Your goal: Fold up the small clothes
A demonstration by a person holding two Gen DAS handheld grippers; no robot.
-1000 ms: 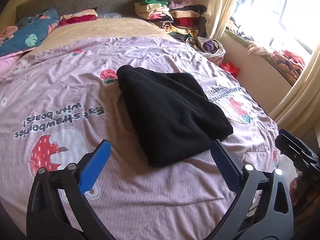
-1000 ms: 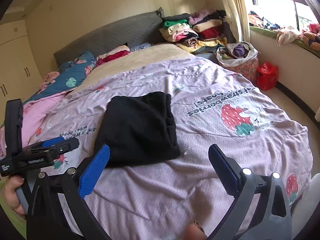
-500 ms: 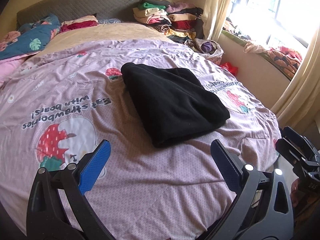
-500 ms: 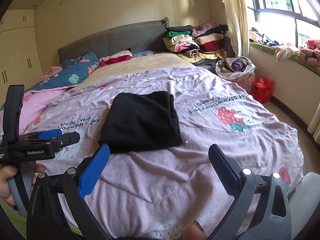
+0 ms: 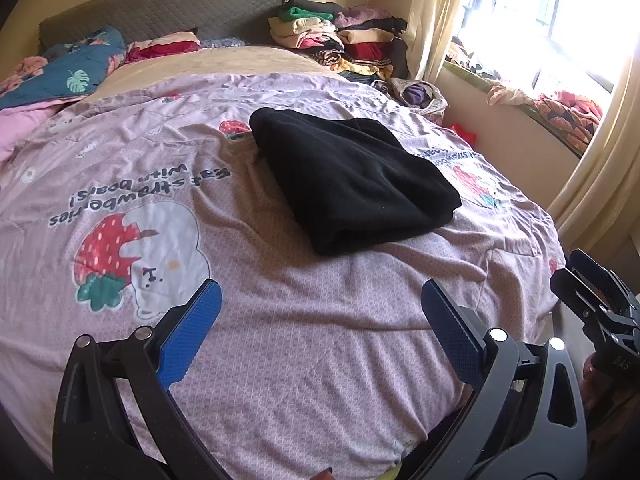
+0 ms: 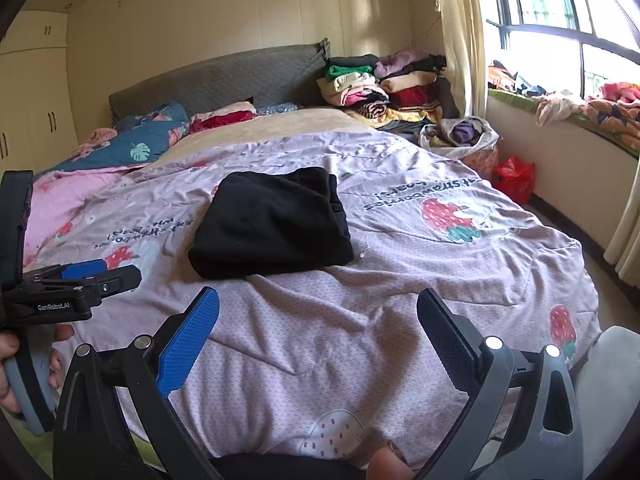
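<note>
Black garment (image 5: 352, 184), folded into a compact rectangle, lies flat on the bed's pink quilt (image 5: 280, 360), approx. centre of the bed. In L wrist view it sits at 12 o'clock from the left claw (image 5: 320, 332), slightly toward 1; in R wrist view at 11 o'clock from the right claw (image 6: 318, 334). Nothing touches it; both claws well apart from it, near the foot edge of the bed.

Left claw: released, blue pads (image 5: 188, 340) spread wide, nothing between them, quilt only beneath. Also seen from R wrist view at 9 o'clock (image 6: 100, 276), held in a hand (image 6: 24, 368); from that side angle the spread cannot be judged.

Right claw: released, pads (image 6: 188, 344) wide apart, empty. Part of it shows in L wrist view at 3–4 o'clock (image 5: 600, 304), off the bed's corner.

Quilt: strawberry/bear print w/ text, wrinkled toward the foot. Grey headboard (image 6: 224, 80) at 12 o'clock. Stack of folded clothes (image 6: 384, 84) at 1 o'clock by the headboard, next to curtain (image 6: 460, 32). Basket w/ clothes (image 6: 464, 136) on floor beside bed, red bag (image 6: 514, 178) near it. Blue floral bedding (image 6: 148, 140) at 10 o'clock. Window (image 6: 560, 8) at 2 o'clock, more cloth on its ledge.
</note>
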